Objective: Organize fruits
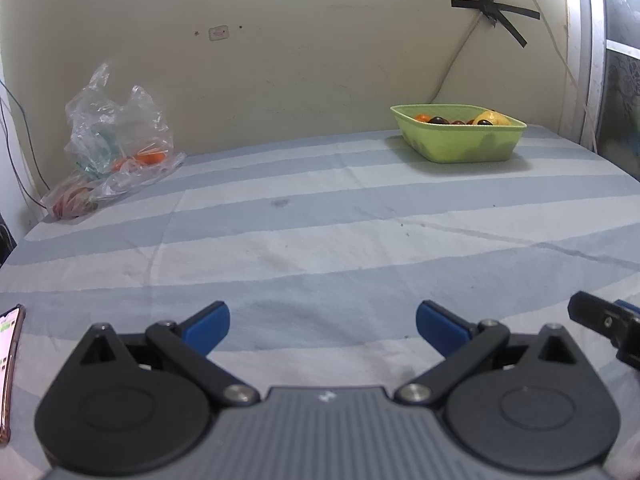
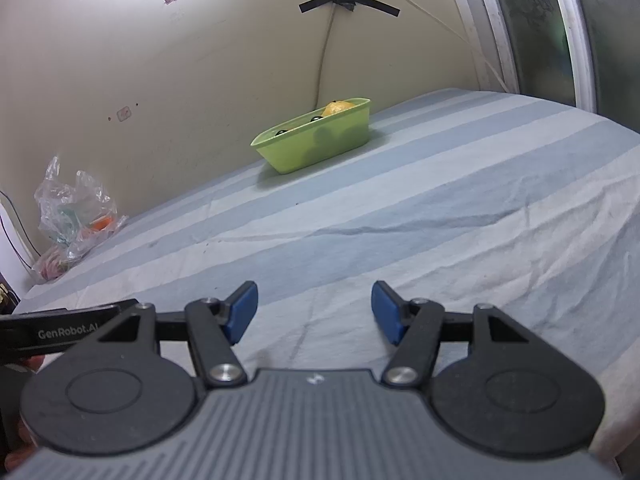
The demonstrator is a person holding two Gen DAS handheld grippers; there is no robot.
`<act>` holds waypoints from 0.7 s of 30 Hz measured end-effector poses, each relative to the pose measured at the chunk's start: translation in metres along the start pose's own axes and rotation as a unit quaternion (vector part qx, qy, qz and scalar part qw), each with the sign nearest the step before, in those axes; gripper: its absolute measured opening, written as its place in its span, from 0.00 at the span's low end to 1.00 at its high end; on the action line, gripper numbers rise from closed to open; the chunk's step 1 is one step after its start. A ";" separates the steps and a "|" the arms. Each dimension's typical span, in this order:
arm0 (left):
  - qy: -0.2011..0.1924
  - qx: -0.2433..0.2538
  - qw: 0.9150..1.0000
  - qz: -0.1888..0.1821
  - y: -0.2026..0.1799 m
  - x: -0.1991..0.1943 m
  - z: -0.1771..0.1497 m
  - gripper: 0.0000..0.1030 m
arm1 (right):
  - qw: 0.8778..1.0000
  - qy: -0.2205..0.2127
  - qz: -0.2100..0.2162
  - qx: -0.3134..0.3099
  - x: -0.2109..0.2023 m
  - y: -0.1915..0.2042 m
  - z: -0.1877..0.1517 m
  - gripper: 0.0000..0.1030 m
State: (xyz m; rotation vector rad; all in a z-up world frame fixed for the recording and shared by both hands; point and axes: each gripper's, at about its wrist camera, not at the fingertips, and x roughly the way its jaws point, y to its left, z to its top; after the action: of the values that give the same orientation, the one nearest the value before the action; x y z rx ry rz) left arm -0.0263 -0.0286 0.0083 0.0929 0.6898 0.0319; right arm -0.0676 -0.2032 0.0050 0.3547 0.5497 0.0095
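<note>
Hovering low, left gripper [image 1: 322, 326] and right gripper [image 2: 315, 310] both spread, empty | fruit in crinkly bag [image 1: 116, 148] at 10 o'clock, bowl [image 1: 460, 136] at 1 | fruit looks light, soft-skinned, slippery through film: pinch gently across middle.

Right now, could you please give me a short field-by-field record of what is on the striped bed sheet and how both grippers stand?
surface: blue and white striped bed sheet
container: light green plastic basket near the wall, holding orange, dark and yellow fruits
bag: crumpled clear plastic bag by the wall, orange fruit inside
phone: phone with lit screen at the sheet's near left edge
left gripper: open, holding nothing
right gripper: open, holding nothing
</note>
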 end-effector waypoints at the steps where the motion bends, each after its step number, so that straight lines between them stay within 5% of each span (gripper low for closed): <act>1: 0.001 0.001 1.000 0.000 -0.001 0.000 0.000 1.00 | 1.000 0.000 0.000 0.001 0.000 -0.001 0.000 0.63; 21: 0.013 0.002 1.000 -0.005 -0.006 0.005 -0.003 1.00 | 1.000 -0.005 -0.005 0.008 -0.002 -0.002 -0.001 0.64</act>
State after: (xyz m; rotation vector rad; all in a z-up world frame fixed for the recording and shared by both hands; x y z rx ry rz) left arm -0.0245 -0.0336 0.0022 0.0923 0.7160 0.0220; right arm -0.0696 -0.2047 0.0048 0.3666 0.5409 -0.0058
